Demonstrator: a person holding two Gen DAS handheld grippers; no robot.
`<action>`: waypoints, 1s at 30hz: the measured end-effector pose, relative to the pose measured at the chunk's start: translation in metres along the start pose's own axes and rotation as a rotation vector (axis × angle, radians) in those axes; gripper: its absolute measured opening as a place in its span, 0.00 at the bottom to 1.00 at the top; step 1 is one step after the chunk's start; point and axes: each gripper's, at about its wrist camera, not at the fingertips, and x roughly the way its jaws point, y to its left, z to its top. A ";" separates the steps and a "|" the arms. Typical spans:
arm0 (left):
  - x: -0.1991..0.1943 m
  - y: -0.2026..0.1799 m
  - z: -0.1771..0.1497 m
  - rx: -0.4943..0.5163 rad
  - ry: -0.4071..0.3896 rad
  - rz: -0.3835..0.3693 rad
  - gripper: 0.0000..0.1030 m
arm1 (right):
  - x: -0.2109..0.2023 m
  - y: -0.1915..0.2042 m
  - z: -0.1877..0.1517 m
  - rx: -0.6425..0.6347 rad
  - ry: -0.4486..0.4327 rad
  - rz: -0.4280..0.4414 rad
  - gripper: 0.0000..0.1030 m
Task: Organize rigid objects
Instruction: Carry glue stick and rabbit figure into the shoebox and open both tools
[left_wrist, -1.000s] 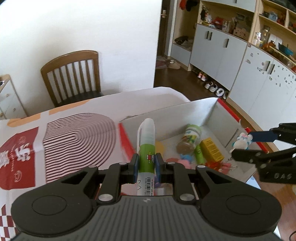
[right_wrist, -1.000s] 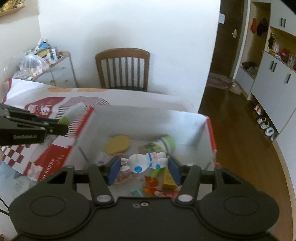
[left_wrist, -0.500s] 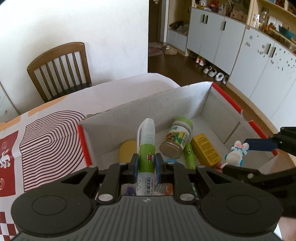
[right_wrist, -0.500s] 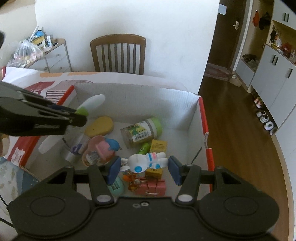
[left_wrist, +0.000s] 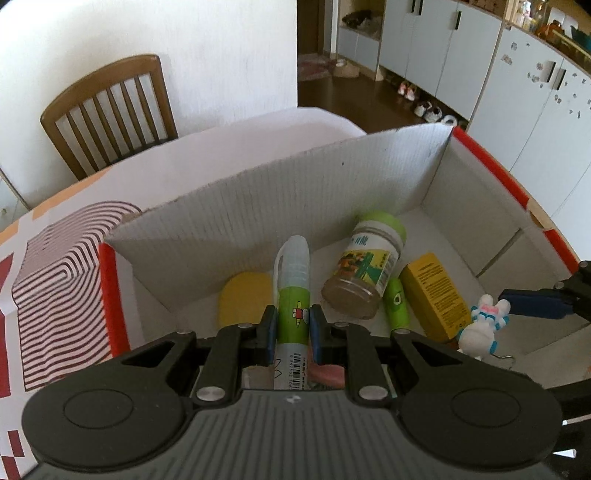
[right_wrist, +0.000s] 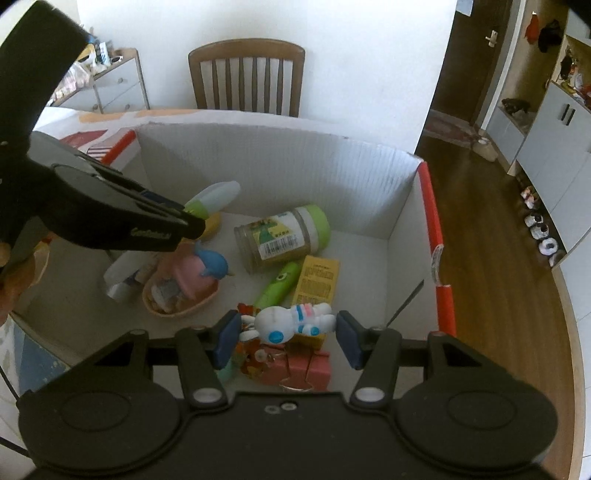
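Both grippers are matte black plastic; blue pads line the fingers; silver screws dot the ribbed housings.

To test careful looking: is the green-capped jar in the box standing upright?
No, the jar lies on its side on the floor of the box.

Box floor is crowded at left and centre by jar, yellow carton and pink toy. Bare floor is seen only along the right wall and far right corner.
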 end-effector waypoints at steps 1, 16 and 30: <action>0.002 0.000 0.000 -0.002 0.007 0.000 0.17 | 0.002 0.000 0.000 -0.001 0.005 0.000 0.54; 0.014 0.007 0.000 -0.030 0.103 -0.006 0.17 | 0.019 -0.004 0.000 0.015 0.077 -0.016 0.55; -0.008 0.008 -0.006 -0.084 0.063 -0.025 0.18 | 0.006 -0.001 0.000 0.027 0.054 -0.001 0.68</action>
